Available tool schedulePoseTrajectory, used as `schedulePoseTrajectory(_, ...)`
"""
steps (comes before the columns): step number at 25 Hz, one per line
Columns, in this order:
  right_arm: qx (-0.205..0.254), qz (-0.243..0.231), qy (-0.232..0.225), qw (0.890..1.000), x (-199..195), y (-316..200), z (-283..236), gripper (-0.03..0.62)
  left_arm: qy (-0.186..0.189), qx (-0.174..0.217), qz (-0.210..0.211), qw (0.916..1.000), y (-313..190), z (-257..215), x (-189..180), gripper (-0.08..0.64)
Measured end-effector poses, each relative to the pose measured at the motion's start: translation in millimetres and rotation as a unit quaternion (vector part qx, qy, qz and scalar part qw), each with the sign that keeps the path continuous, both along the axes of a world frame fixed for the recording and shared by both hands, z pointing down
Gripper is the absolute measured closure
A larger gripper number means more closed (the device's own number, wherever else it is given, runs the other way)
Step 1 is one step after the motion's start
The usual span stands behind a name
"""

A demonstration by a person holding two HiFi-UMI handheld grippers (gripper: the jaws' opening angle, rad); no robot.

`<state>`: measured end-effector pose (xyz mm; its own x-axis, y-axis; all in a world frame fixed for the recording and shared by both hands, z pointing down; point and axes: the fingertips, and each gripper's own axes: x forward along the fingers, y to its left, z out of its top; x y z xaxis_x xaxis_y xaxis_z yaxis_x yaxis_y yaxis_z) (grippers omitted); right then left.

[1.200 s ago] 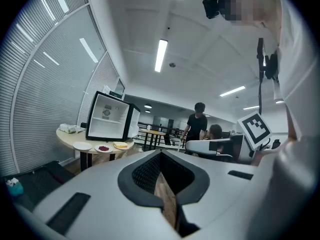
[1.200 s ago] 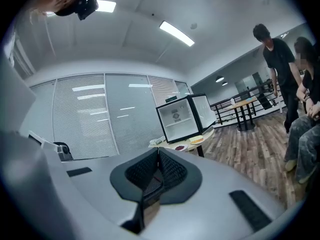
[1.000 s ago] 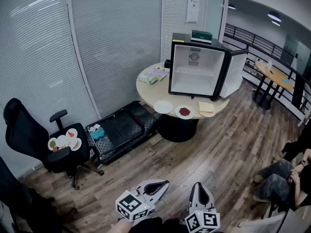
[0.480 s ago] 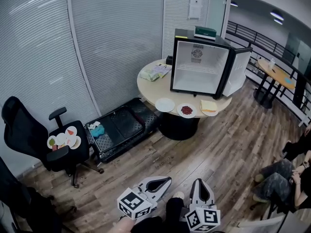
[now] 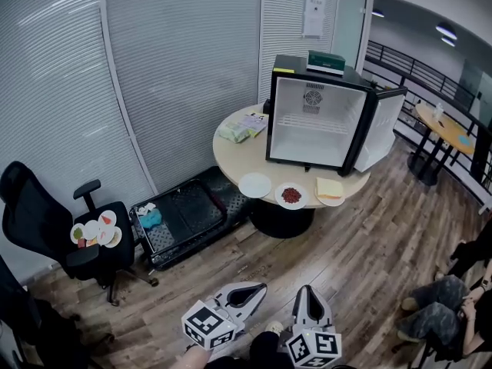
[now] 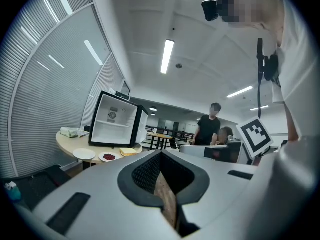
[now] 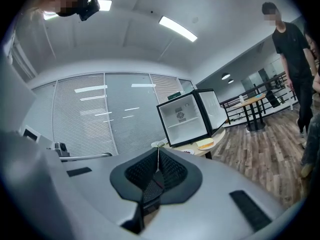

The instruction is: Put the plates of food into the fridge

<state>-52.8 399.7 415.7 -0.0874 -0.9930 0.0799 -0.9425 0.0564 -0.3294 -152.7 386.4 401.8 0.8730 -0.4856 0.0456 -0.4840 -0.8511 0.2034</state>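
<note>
head view of an office corner. at the bottom centre, the left gripper and right gripper hang low, well apart from everything. in each gripper view the fingers are pressed together on nothing.

in the upper middle, a round surface carries a small fridge. its door is swung open to the right and its white inside looks bare. three plates sit in a row along the surface's near edge: a bare white plate, a plate of red food and a plate of yellow food. none is in the fridge yet. more plates rest on a black chair at the left.

the step in hand appears to be the approach. to do it well, come at the surface front-on and spread the fingers before reaching. take one plate by its near rim, keep it level, and slide it onto a shelf clear of the door.
</note>
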Motion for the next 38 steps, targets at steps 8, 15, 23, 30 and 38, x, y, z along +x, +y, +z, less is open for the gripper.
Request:
schedulePoseTrajectory(8,0.015,-0.005,0.002,1.0,51.7,-72.0,-7.0,0.584,0.002,0.002,-0.014,0.9999,-68.3,-0.8,44.4,0.555)
schedulePoseTrajectory(15,0.02,-0.016,0.01,1.0,82.6,-108.5,-7.1,0.584,0.003,0.008,-0.004,1.0,-102.6,-2.4,89.6,0.555)
schedulePoseTrajectory(23,0.012,-0.033,0.023,0.999,98.9,-124.4,7.6,0.584,-0.002,-0.007,-0.021,0.9997,-120.2,15.4,110.2,0.555)
schedulePoseTrajectory(30,0.001,-0.048,0.02,0.999,100.9,-124.2,15.5,0.584,-0.001,-0.022,-0.031,0.9993,-127.1,21.5,117.0,0.555)
schedulePoseTrajectory(38,-0.009,-0.022,0.011,1.0,122.5,-134.1,24.5,0.584,-0.012,-0.025,-0.012,0.9995,-143.5,28.4,136.4,0.555)
